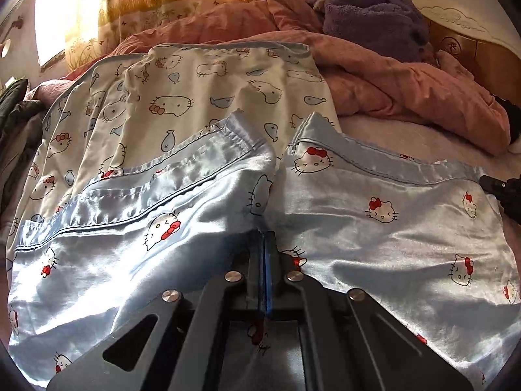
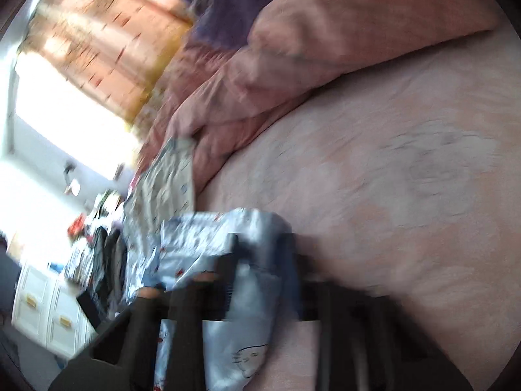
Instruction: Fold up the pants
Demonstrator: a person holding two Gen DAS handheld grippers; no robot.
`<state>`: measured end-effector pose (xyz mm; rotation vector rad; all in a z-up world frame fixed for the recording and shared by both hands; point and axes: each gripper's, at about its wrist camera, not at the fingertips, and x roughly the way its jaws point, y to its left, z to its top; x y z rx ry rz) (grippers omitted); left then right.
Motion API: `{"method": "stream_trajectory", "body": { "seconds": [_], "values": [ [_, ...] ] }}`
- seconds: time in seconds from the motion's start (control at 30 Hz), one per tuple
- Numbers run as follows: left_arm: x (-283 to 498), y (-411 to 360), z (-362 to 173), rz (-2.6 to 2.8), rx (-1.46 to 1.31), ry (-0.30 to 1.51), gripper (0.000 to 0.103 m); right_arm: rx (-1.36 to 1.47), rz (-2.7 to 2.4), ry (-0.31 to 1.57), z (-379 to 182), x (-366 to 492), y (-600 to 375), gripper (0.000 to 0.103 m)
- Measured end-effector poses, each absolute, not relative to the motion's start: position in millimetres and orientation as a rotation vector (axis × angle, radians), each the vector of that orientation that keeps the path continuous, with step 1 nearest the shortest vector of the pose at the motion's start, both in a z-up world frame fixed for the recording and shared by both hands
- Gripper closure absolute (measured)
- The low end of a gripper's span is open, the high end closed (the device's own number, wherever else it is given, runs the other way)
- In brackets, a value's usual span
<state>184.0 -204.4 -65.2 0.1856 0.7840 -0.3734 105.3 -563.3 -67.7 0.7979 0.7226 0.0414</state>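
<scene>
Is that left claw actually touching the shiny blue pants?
Touching. In the left wrist view, the left gripper is shut with the blue pants fabric pinched at its tips.

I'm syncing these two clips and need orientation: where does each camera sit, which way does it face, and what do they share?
Left wrist: on the left gripper, looking down along shut fingers that pinch the blue satin pants spread on the bed; beyond them the pink duvet.
Right wrist: on the right gripper, tilted and blurred, over a bunched edge of the pants, facing the pink sheet.
Shared: the pants, the duvet, the purple blanket.
</scene>
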Motion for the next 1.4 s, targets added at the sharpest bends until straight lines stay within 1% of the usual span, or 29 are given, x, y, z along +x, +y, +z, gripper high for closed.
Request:
{"method": "stream_trajectory", "body": {
  "seconds": [0.07, 0.17, 0.2, 0.23, 0.3, 0.33, 0.43, 0.47, 0.53, 0.57, 0.63, 0.73, 0.83, 0.9, 0.93, 0.97, 1.0, 1.03, 1.07, 1.23, 1.33, 1.37, 1.4],
  "values": [
    [184, -204, -65, -0.38, 0.18, 0.784, 0.102, 0.721, -0.043, 0.701, -60, 104, -556, 0.101],
    [185, -201, -65, -0.401, 0.158, 0.788, 0.102, 0.673, -0.128, 0.591, -44, 92, -553, 0.101],
    [185, -201, -65, -0.404, 0.158, 0.791, 0.102, 0.652, -0.15, 0.59, -42, 93, -552, 0.101],
    [186, -202, -66, -0.401, 0.163, 0.794, 0.101, 0.641, -0.176, 0.64, -45, 98, -551, 0.101],
    [185, -204, -67, -0.395, 0.175, 0.799, 0.101, 0.677, -0.181, 0.797, -68, 115, -554, 0.101],
    [185, -204, -66, -0.394, 0.179, 0.801, 0.1, 0.698, -0.164, 0.793, -74, 117, -555, 0.101],
    [186, -202, -57, -0.486, 0.147, 0.836, 0.092, 0.684, -0.168, 0.768, -70, 115, -553, 0.101],
    [185, -199, -49, -0.56, 0.11, 0.846, 0.092, 0.676, -0.172, 0.773, -70, 116, -551, 0.101],
    [181, -200, -23, -0.606, 0.112, 0.782, 0.087, 0.659, -0.181, 0.775, -70, 118, -550, 0.101],
    [179, -204, -12, -0.582, 0.143, 0.735, 0.077, 0.652, -0.185, 0.778, -70, 118, -548, 0.101],
    [184, -217, 5, -0.518, 0.2, 0.687, 0.067, 0.636, -0.194, 0.783, -68, 122, -542, 0.101],
    [212, -242, 6, -0.509, 0.241, 0.774, 0.067, 0.608, -0.207, 0.8, -66, 121, -545, 0.101],
    [245, -268, -21, -0.55, 0.325, 0.959, 0.067, 0.548, -0.278, 0.765, -53, 114, -541, 0.1],
    [264, -279, -38, -0.544, 0.36, 1.054, 0.068, 0.506, -0.323, 0.699, -46, 107, -541, 0.084],
    [273, -281, -43, -0.502, 0.369, 1.072, 0.071, 0.513, -0.344, 0.662, -45, 103, -544, 0.066],
    [279, -282, -45, -0.473, 0.361, 1.07, 0.076, 0.541, -0.36, 0.638, -44, 99, -549, 0.056],
    [284, -282, -44, -0.471, 0.336, 1.064, 0.089, 0.566, -0.366, 0.618, -44, 96, -555, 0.056],
    [287, -282, -43, -0.488, 0.305, 1.064, 0.096, 0.595, -0.372, 0.602, -45, 92, -560, 0.056],
    [290, -282, -43, -0.505, 0.283, 1.068, 0.1, 0.621, -0.388, 0.598, -46, 90, -564, 0.056],
    [291, -297, -36, -0.46, 0.357, 0.966, 0.1, 0.605, -0.445, 0.639, -50, 94, -565, 0.056],
    [295, -304, -38, -0.43, 0.35, 0.96, 0.099, 0.548, -0.466, 0.666, -50, 102, -558, 0.053],
    [297, -307, -41, -0.412, 0.36, 0.969, 0.094, 0.538, -0.469, 0.674, -51, 104, -558, 0.052],
    [298, -308, -45, -0.398, 0.379, 0.976, 0.093, 0.532, -0.472, 0.679, -51, 105, -557, 0.052]
  ]
}}
